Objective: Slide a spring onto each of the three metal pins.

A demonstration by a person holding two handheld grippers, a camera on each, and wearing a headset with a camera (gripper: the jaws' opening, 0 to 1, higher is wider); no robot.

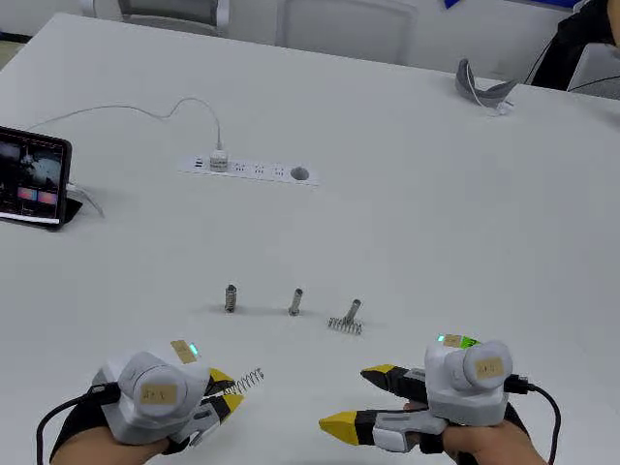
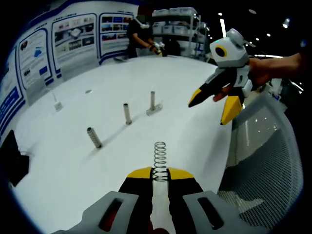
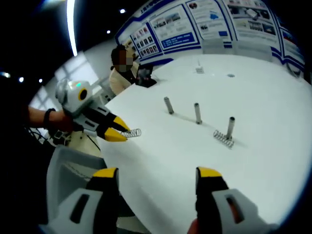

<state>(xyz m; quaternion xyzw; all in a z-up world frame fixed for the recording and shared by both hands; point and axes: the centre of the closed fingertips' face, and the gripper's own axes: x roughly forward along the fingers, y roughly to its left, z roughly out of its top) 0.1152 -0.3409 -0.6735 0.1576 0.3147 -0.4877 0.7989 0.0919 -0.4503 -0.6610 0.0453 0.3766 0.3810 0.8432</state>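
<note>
Left tongs (image 1: 229, 389) with spring (image 1: 247, 379), pins (image 1: 295, 301) ahead, power strip (image 1: 250, 170) beyond.

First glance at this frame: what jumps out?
The left tongs pinch a spring by its end, low in the head view, with the right tongs open beside them. On the table stand three pins in a row: the left pin wears a fitted spring, the middle pin is bare, and a loose spring lies at the foot of the right pin.
</note>
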